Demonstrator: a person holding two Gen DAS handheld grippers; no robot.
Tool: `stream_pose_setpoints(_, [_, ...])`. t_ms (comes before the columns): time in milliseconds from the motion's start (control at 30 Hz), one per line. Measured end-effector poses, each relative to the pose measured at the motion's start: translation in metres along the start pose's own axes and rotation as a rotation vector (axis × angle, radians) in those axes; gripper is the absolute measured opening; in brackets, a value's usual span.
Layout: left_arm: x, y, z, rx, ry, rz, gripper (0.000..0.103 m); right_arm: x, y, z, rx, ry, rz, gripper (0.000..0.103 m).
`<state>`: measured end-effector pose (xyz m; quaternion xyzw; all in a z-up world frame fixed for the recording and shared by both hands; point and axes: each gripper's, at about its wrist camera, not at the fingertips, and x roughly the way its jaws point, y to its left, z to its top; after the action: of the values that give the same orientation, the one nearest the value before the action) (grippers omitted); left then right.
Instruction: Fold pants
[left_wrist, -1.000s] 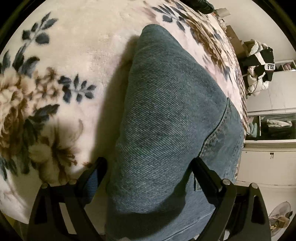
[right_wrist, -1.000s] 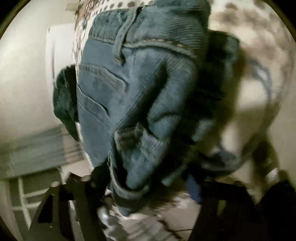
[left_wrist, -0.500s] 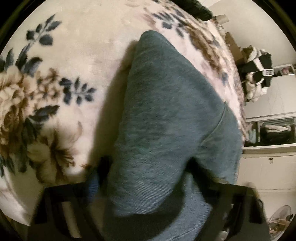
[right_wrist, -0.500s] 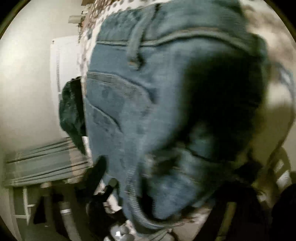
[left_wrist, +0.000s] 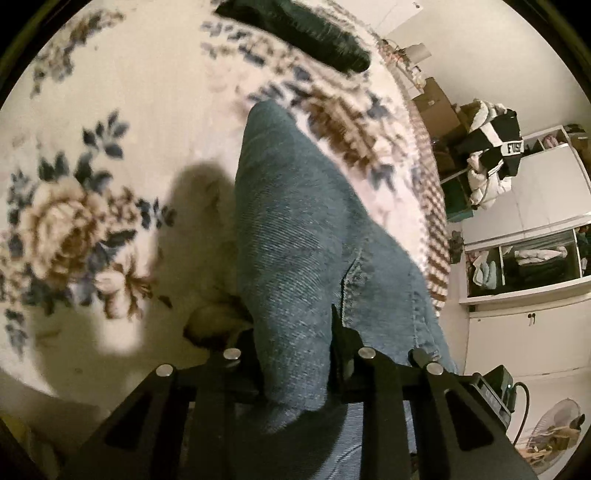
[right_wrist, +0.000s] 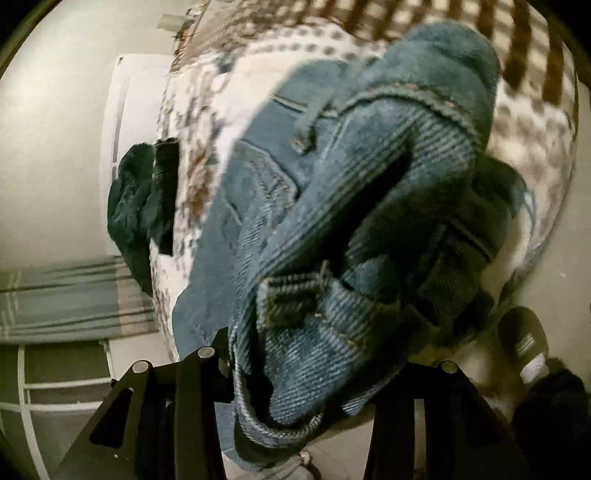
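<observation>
Bunching pants (left_wrist: 295, 229) between left tongs (left_wrist: 295, 354); waistband in right tongs (right_wrist: 317, 369)

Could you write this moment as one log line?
step: lifting | left gripper: closing, clamped on blue denim jeans leg | right gripper: closing, bunched waistband between fingers | under: floral blanket

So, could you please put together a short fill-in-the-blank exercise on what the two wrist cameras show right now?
1. The left gripper is clamped on a fold of the blue ____.
2. The jeans lie on a cream blanket printed with a ____ pattern.
3. At the bed's far edge lies a dark ____ garment.
4. The right gripper grips the bunched denim at the ____ end, where a belt loop shows.

Missing words: jeans; floral; green; waistband
</observation>
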<state>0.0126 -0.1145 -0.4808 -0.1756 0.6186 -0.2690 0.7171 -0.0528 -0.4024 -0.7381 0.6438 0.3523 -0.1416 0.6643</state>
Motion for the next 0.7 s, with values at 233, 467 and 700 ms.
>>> stream_pose_setpoints(233, [-0.052,-0.043,0.038,0.012,-0.073,-0.016,0.022,-0.038,0.056,0.008,-0.079,0.020,0.044,0.044])
stream_pose_setpoints(467, [-0.067,-0.065,0.133,0.019,-0.145,-0.064,0.022,-0.034,0.162,0.052,-0.177,-0.037,0.098,0.044])
stream_pose_setpoints(700, [-0.043,-0.048,0.287,0.059,-0.183,-0.095,0.022,0.040,0.269,0.114,-0.215,-0.119,0.154,0.044])
